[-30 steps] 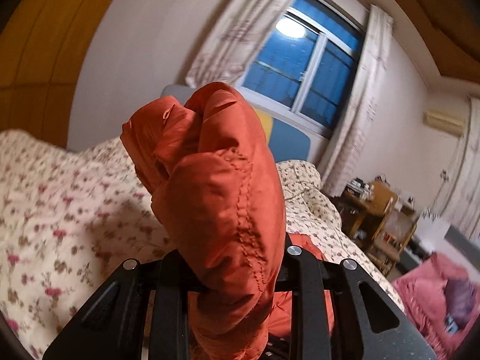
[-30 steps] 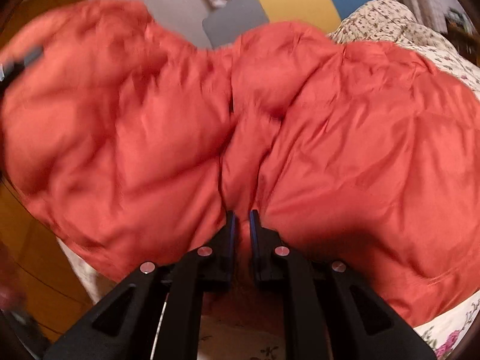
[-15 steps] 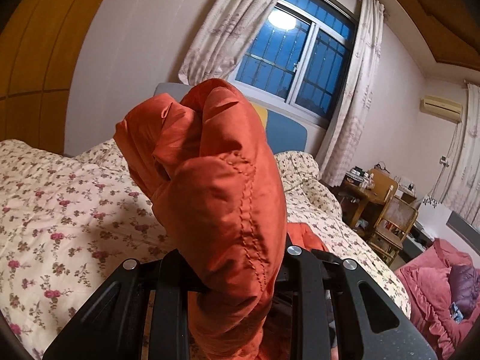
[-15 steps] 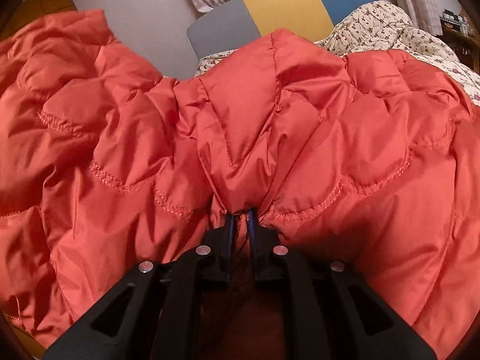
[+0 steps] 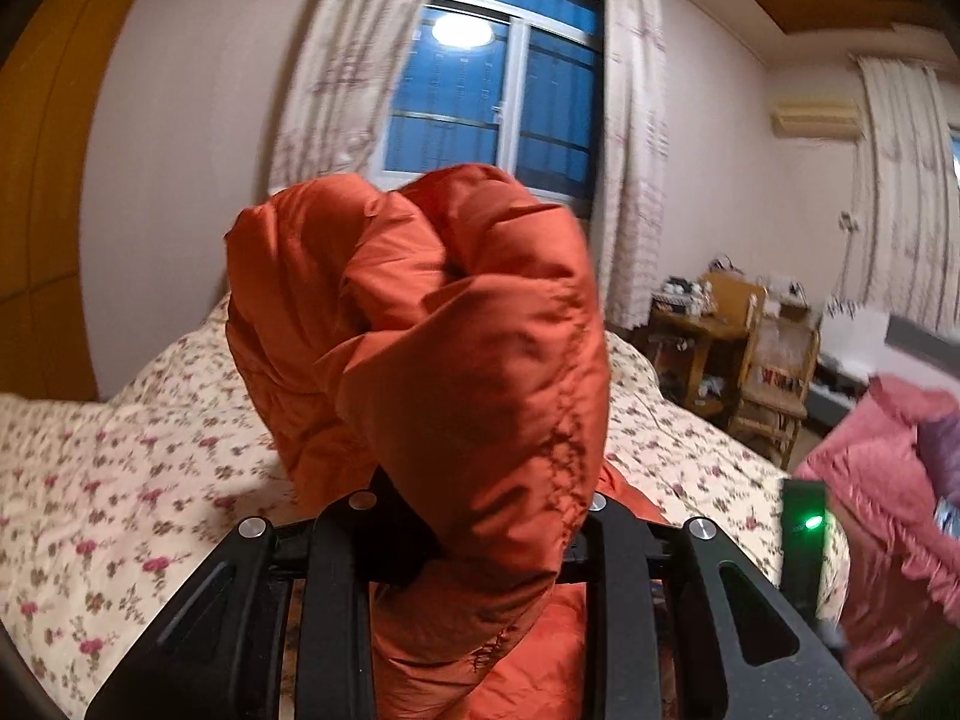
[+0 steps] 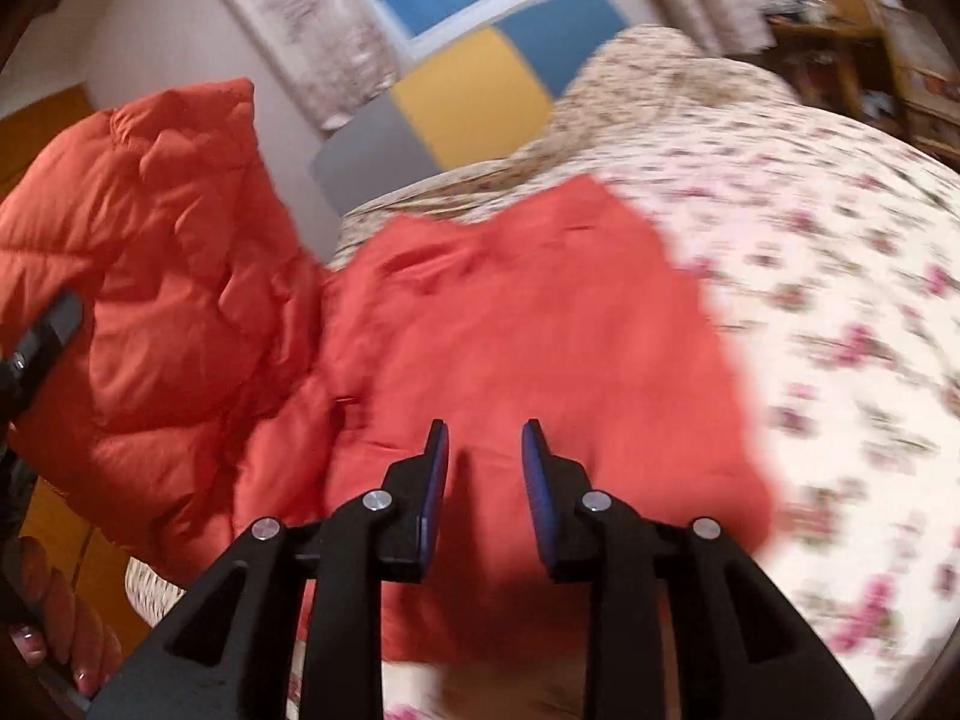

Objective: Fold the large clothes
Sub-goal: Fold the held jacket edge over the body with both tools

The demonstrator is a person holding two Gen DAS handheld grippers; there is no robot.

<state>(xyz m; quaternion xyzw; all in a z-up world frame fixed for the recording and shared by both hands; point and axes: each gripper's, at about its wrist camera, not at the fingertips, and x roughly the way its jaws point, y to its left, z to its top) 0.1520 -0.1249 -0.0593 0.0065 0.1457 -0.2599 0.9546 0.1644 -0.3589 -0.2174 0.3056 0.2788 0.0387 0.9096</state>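
While my right gripper (image 6: pixel 483 456) hangs just over the orange puffer jacket (image 6: pixel 516 360), its 2 jaws have just been opening and nothing sits between them now. My left gripper (image 5: pixel 474 516) is clamped on a thick bunched wad of the same jacket (image 5: pixel 432 348), held up off the bed (image 5: pixel 120 480). Part of the coat lies flat on the floral bedspread (image 6: pixel 840 300); the other part is lifted at the left of the right wrist view. I judge it light, soft and springy, with a slick shell that may slide out of a shallow pinch, so I would grip deep at a stitched seam or hem. Beyond it the bedspread lies bare to the right, giving room to lay a fold. Farther off stand the headboard (image 6: pixel 474 96) and window (image 5: pixel 492 96).
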